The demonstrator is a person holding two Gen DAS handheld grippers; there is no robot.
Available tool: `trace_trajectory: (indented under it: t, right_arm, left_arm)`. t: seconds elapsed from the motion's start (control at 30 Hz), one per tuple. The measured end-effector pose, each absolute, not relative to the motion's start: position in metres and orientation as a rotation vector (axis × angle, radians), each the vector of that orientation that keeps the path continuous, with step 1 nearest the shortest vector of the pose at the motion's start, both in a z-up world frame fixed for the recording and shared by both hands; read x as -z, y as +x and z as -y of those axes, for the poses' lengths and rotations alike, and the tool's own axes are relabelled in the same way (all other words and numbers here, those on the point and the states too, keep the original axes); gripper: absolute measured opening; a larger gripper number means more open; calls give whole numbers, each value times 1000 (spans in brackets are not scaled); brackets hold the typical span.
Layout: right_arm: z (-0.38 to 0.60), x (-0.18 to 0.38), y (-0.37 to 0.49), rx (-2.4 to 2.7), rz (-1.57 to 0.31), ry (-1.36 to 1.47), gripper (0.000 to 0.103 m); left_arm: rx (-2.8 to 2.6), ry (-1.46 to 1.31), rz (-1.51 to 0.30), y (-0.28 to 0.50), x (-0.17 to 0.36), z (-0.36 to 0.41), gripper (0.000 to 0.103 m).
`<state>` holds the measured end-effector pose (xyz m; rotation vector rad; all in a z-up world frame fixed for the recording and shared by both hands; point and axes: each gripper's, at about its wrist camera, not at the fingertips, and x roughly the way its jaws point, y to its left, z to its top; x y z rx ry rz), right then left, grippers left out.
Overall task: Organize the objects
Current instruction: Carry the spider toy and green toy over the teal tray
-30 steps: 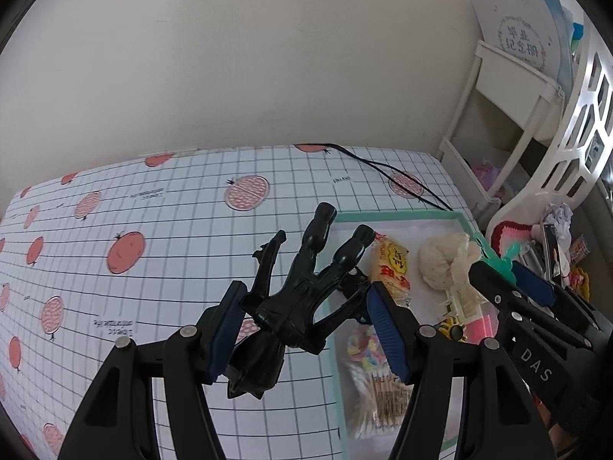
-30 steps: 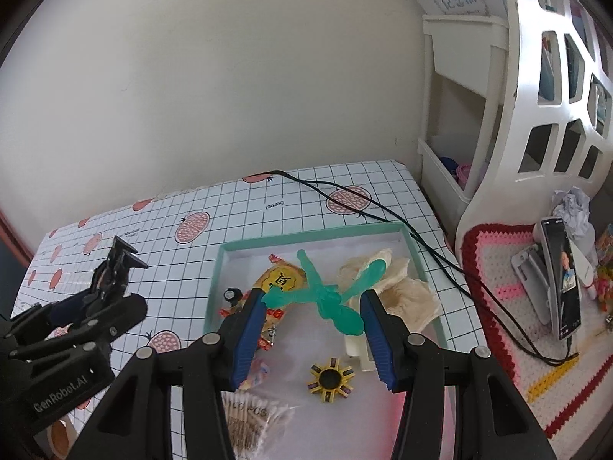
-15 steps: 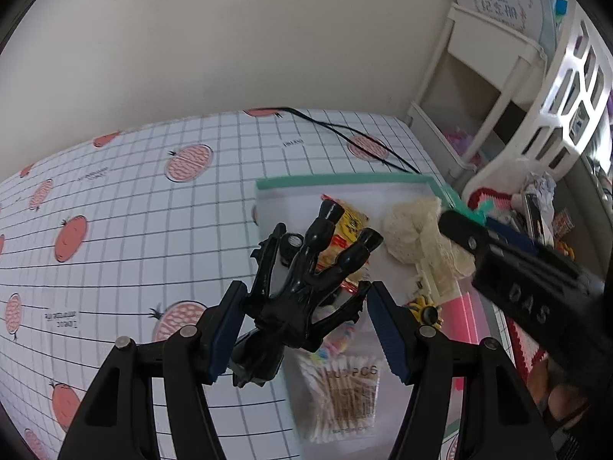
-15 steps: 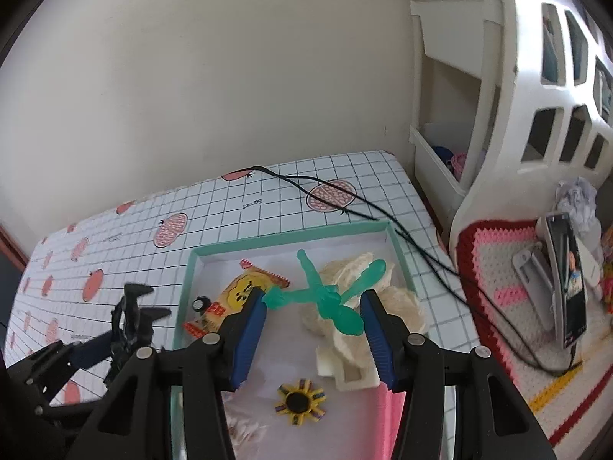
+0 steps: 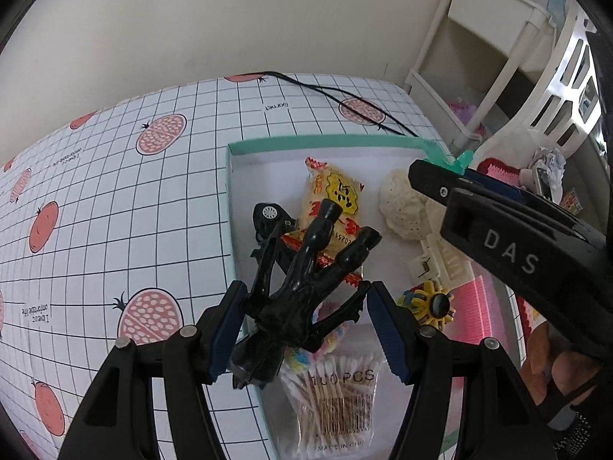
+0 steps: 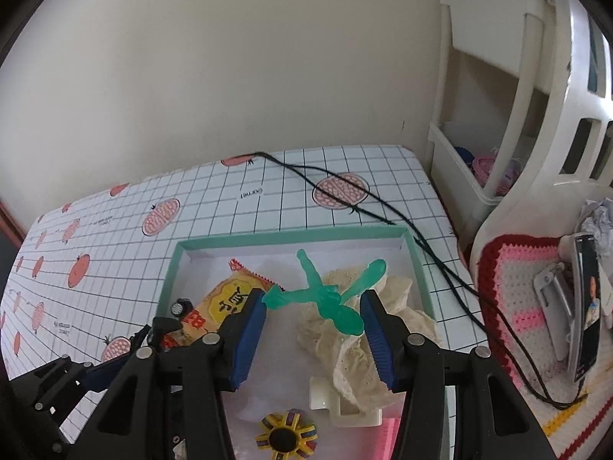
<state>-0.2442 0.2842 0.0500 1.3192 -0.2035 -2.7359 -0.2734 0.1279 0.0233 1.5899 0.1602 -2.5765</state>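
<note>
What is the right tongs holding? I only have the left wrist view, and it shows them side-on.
Observer: The right tongs are shut on a green toy, one pad at each end.
Operator: Is it over the tray?
Observer: It seems so. It shows in front of the cloth that lies inside the tray.
Operator: Where does the black cable go after the tray?
Observer: The cable passes the tray's right rim and runs on to the crocheted mat.
</note>
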Motion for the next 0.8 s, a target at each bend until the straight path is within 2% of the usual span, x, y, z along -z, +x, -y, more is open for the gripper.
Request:
trace_trajectory:
  t: [0.8]
  right_arm:
    - [-287,-14,-255,2710,174,1407,55]
  left_arm:
    - [2552,1631,-100,-281,-1,-134,66]
